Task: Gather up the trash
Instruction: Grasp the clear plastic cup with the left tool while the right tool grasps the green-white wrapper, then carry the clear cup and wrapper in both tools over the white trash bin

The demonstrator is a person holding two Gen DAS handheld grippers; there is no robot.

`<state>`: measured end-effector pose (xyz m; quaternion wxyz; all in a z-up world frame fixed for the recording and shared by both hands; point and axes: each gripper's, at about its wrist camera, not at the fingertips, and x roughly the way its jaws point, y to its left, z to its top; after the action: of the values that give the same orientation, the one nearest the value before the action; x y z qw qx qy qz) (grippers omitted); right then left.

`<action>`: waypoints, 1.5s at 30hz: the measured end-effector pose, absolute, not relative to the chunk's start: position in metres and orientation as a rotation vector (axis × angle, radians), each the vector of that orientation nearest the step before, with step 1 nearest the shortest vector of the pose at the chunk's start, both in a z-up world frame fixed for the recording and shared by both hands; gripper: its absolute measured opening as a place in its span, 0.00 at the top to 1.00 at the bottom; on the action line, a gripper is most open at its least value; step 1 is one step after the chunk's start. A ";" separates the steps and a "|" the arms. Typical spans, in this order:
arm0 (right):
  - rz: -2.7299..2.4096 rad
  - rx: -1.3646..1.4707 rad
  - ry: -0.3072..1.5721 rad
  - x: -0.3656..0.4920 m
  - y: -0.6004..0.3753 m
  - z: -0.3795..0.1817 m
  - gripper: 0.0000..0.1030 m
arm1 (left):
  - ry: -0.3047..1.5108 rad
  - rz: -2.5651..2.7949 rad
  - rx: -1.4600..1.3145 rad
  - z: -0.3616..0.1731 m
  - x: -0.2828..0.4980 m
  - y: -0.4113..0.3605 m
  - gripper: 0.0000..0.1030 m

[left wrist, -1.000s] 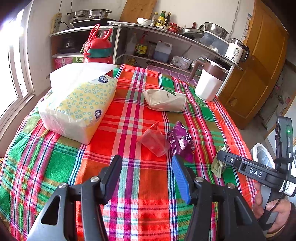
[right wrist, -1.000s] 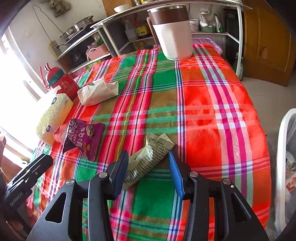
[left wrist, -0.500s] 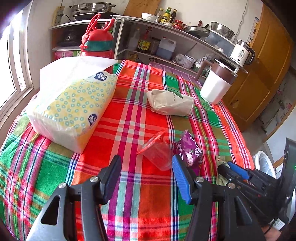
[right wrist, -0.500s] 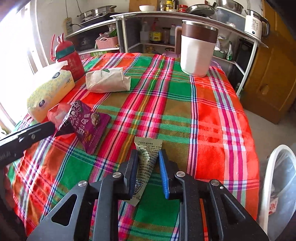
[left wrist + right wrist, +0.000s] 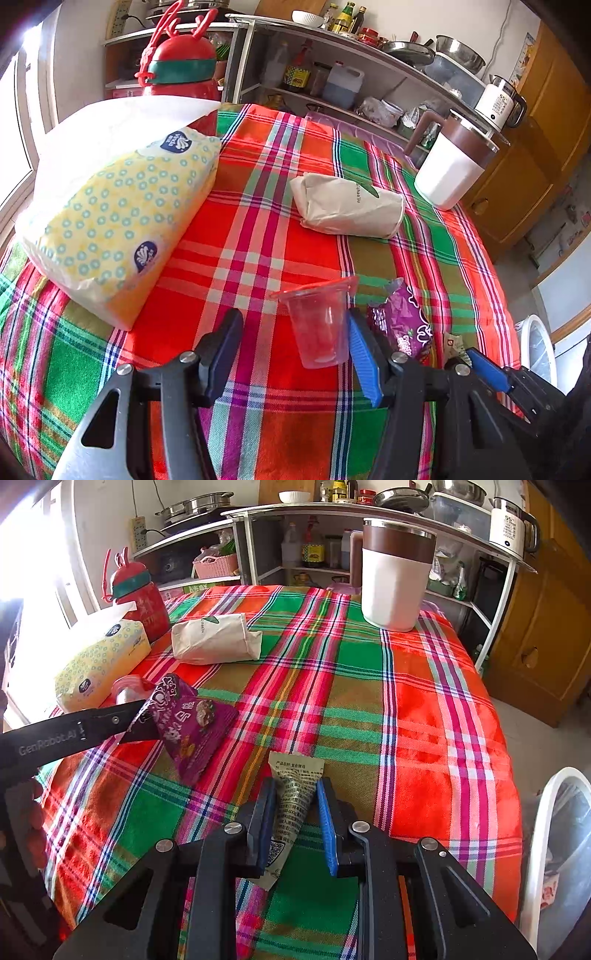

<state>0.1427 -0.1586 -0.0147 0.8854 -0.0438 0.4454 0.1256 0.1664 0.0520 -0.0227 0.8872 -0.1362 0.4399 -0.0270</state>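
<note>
While right gripper (image 5: 295,805) has just been closing and now pinches the green wrapper (image 5: 295,794) near the table's (image 5: 424,709) front edge, left gripper (image 5: 291,347) sits unclenched — clear cup (image 5: 319,325) between its fingers, purple wrapper (image 5: 402,325) just beside.

- "GenRobot.AI": side of the left gripper (image 5: 77,731), near left.
- "55": white kettle (image 5: 511,526), far right shelf.
- Chinese print, QR code: green wrapper (image 5: 295,794); characters illegible.

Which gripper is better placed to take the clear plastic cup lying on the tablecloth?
Left gripper: open, its fingers flank the clear plastic cup. The right gripper already pinches the green wrapper.
</note>
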 end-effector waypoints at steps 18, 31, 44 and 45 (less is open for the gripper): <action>0.271 -0.071 0.929 0.142 -0.161 -0.013 0.77 | 0.898 -0.045 -0.261 -0.019 0.167 0.049 0.66; 0.261 -0.026 0.905 0.129 -0.179 -0.003 0.81 | 0.839 -0.076 -0.221 0.007 0.135 0.041 0.66; 0.282 0.044 0.847 0.104 -0.208 0.020 0.81 | 0.769 -0.136 -0.190 0.039 0.101 0.018 0.66; 0.282 0.049 0.842 0.102 -0.211 0.023 0.81 | 0.764 -0.143 -0.188 0.041 0.098 0.017 0.66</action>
<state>0.1021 -0.2106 0.0226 0.9027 0.0236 0.4075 0.1364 0.0984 0.0167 0.0412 0.9210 -0.0914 0.3721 -0.0698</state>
